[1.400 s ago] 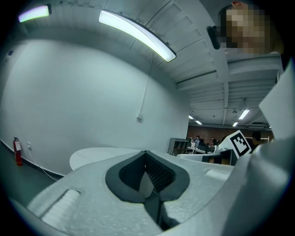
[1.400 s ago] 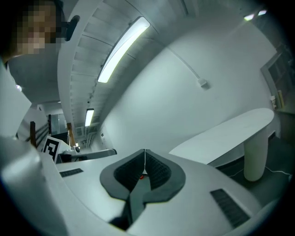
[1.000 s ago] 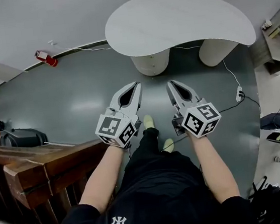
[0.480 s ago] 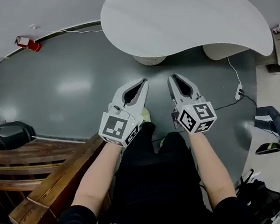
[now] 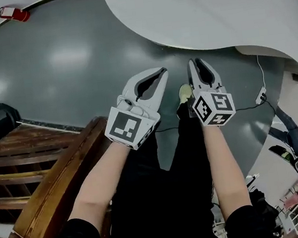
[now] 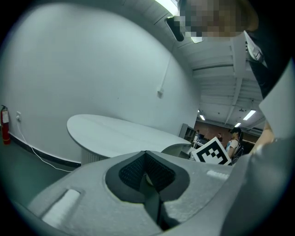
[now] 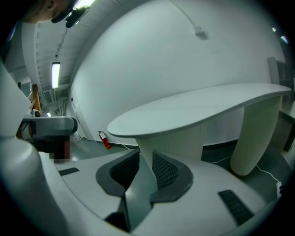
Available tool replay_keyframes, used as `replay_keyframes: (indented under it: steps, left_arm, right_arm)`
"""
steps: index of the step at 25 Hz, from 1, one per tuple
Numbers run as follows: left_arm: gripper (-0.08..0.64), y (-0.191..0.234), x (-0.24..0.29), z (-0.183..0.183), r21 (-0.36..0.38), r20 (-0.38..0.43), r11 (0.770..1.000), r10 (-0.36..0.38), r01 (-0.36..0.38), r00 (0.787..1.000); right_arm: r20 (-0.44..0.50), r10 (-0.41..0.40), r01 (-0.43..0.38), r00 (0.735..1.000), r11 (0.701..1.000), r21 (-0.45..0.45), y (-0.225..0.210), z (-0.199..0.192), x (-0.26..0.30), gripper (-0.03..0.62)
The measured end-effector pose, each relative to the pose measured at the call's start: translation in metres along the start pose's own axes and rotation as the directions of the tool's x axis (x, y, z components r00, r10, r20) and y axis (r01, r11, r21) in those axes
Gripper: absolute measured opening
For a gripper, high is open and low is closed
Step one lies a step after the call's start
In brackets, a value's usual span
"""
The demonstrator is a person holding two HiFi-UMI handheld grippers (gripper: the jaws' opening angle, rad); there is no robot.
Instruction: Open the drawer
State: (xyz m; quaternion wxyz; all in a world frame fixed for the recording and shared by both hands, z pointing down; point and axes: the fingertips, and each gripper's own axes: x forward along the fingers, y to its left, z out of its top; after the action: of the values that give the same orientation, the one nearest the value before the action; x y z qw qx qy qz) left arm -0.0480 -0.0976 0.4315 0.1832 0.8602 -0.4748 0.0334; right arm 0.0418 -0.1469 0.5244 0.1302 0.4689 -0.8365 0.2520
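- Both grippers have dropped lower and pushed fwd vs. a sec ago, and the white table point(image 5: 205, 6) now fills much more of the head view's top. The right pair's jaws, together then, are now parting.
- Right gripper point(image 5: 196, 61): jaws opening, a clear gap between the tips. Nothing sits in it; its own view point(image 7: 146, 154) shows only the table's pale base through the gap. Prob. opened early so it is ready for a handle.
- Left gripper point(image 5: 163, 73): jaws together at the tips, nothing clamped, only the hollow behind them point(image 6: 146, 153). It rides just beside the right one, looks like a spare for now.
- Both point ahead and a bit down, side by side above the person's shoe point(image 5: 185, 92) and dark trousers. That reads as a carry pose on the approach, not a reach.
- Drawer: not visible in any view. Table top is bare; a round table leg point(image 7: 251, 138) stands at the right, with no drawer front showing. Can't tell where it sits.
- Further out: grey floor point(image 5: 66, 61), a wooden rail point(image 5: 46, 204) at lower left, and a red fire extinguisher point(image 5: 13, 13) by the far wall.
- Stage, as a judgement: the approach only, drawer untouched. Next need is to find the handle and line the right gripper up with it.
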Motion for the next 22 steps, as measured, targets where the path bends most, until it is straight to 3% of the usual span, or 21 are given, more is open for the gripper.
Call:
replay_keyframes:
  steps: [3,9,17,22]
  left_arm:
    - [0.009,0.025,0.008,-0.041,-0.026,-0.034,0.999,0.041,-0.042,0.999]
    - [0.009,0.058,0.031,-0.101,-0.007,0.004,0.998,0.060,-0.060,0.998]
    - [0.009,0.077,0.070,-0.109,-0.024,0.044,0.998,0.066,-0.065,0.997]
    - [0.009,0.075,0.071,-0.114,-0.032,0.054,0.997,0.065,-0.064,0.996]
  right_arm:
    - [-0.035,0.005,-0.006,0.999,0.999,-0.032,-0.011,-0.029,0.038,0.094]
    - [-0.024,-0.046,0.044,0.999,0.997,-0.069,-0.028,-0.071,0.094,0.114]
    - [0.002,-0.157,0.157,0.988,0.987,-0.028,-0.072,-0.064,0.137,0.160]
    - [0.002,-0.148,0.148,0.989,0.989,-0.025,-0.075,-0.064,0.144,0.172]
